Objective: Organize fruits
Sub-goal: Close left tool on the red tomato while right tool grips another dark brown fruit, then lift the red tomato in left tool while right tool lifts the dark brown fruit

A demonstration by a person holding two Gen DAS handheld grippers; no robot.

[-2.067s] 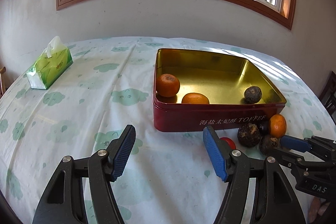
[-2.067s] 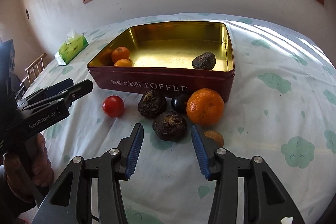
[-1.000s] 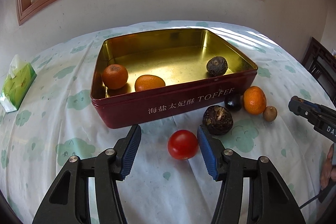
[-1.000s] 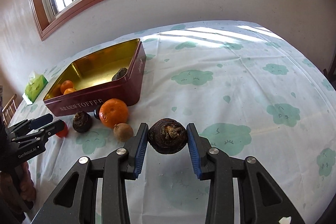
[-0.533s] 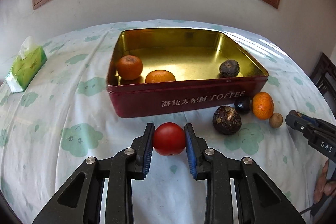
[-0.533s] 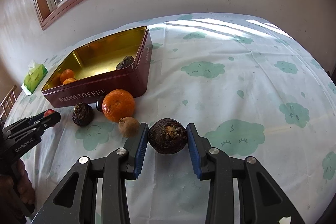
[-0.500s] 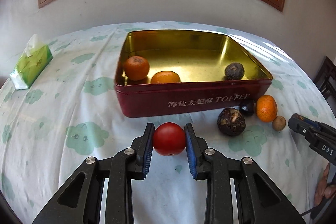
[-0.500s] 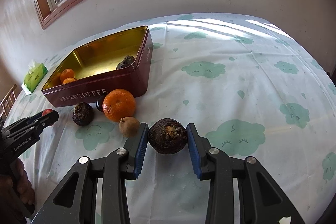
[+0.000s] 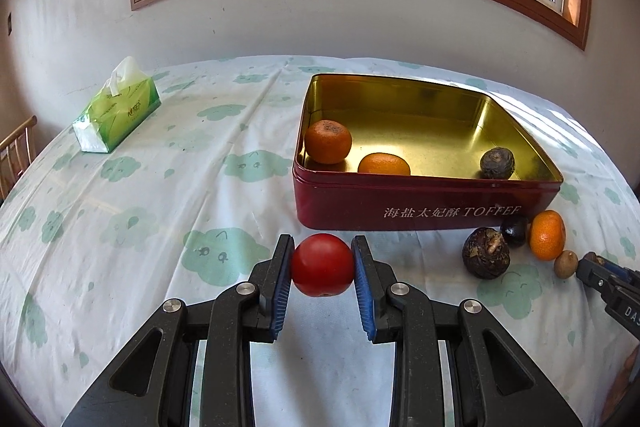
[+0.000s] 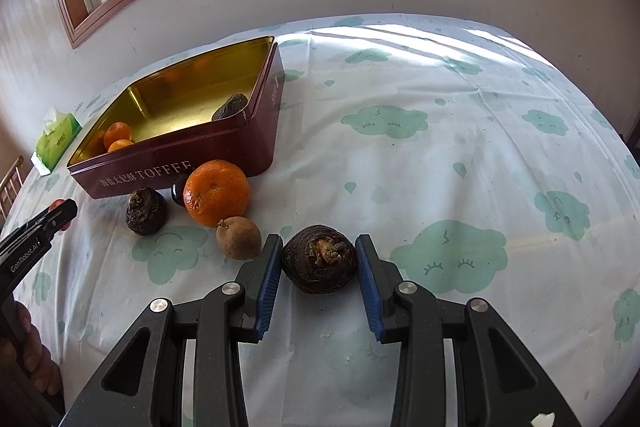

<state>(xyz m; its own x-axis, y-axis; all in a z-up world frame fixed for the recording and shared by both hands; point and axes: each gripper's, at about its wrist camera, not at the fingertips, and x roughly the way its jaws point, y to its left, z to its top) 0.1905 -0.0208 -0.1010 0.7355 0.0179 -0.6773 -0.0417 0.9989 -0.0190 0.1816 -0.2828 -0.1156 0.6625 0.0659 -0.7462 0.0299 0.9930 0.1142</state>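
Note:
My left gripper is shut on a red tomato, held just above the cloth in front of the red toffee tin. Inside the tin lie two oranges and a dark wrinkled fruit. My right gripper is shut on another dark wrinkled fruit, to the right of the loose fruit. On the cloth by the tin sit an orange, a dark wrinkled fruit, a small brown fruit and a small dark one.
A green tissue pack lies at the far left of the table. A wooden chair back shows past the table's left edge. A hand holds the left gripper at the right wrist view's left edge. The wall and window stand behind.
The left gripper closed on the tomato and has swung left with it, so the tin now sits to its right. The right gripper keeps its hold on the dark fruit, hardly moving.

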